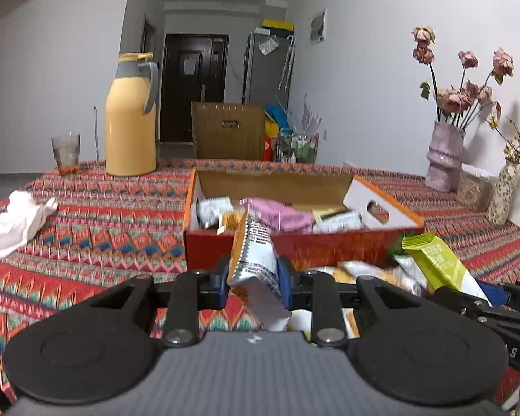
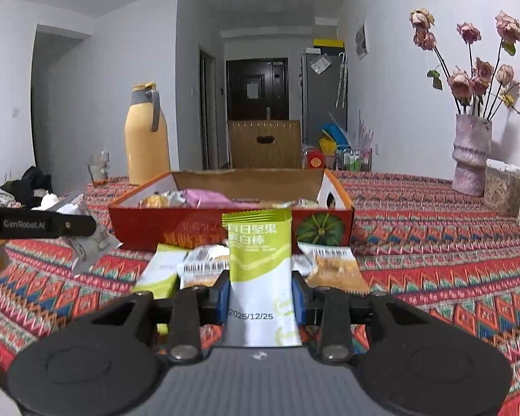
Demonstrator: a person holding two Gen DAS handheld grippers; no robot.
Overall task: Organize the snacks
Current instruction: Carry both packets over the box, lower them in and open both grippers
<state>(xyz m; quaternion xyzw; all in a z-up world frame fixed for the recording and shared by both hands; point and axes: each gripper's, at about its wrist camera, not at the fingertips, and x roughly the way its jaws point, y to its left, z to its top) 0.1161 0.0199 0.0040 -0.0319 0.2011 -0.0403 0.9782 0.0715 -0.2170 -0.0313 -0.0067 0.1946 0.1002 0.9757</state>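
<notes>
An open red-orange cardboard box stands on the patterned tablecloth and holds several snack packets, one of them pink. My left gripper is shut on a silver and orange snack packet, held above the cloth just in front of the box. My right gripper is shut on a green and white nut bar packet, held upright in front of the box. The nut bar also shows in the left wrist view. Loose snack packets lie on the cloth before the box.
A yellow thermos jug and a glass stand at the far left of the table. A crumpled white tissue lies left. A pink vase of dried roses and a patterned vase stand at the right.
</notes>
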